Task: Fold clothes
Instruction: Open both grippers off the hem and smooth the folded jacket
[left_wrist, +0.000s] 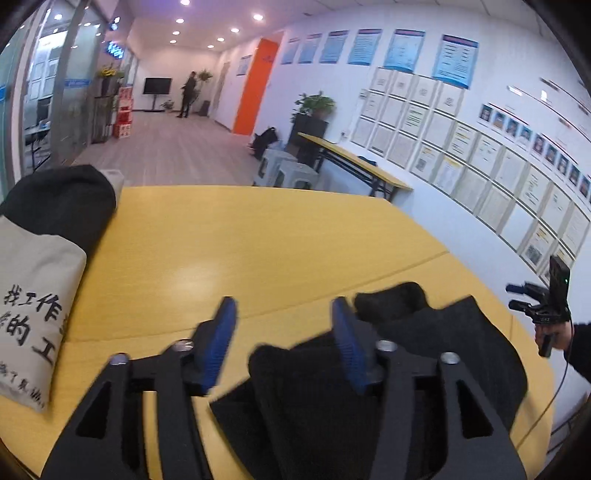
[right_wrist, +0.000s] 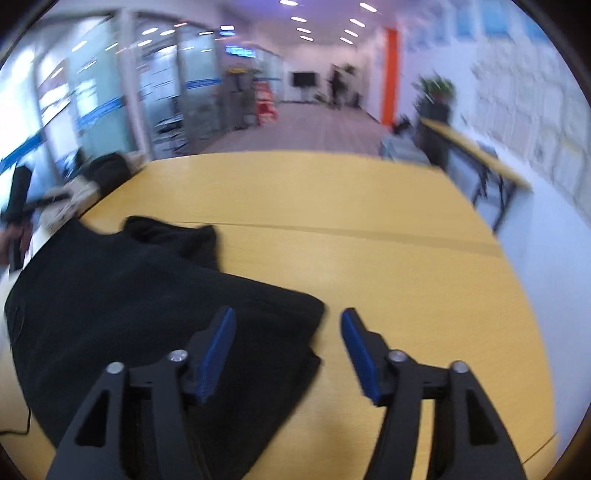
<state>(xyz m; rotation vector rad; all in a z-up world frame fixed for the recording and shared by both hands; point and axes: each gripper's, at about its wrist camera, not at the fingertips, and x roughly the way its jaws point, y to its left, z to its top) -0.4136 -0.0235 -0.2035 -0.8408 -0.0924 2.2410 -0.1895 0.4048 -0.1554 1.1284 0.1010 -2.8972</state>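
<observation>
The table (left_wrist: 258, 236) is yellow with a faint wood grain. The garment (right_wrist: 147, 295) lying on it is plain black. Each hand-held gripper, left (left_wrist: 284, 343) and right (right_wrist: 288, 350), is black with blue ribbed pads (left_wrist: 221, 339). A beige bag (left_wrist: 33, 295) bears black printed characters.

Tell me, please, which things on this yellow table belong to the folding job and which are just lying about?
Part of the job: black garment; left gripper, open; right gripper, open.

Lying about: beige printed cloth and dark bundle at the yellow table corner.
</observation>
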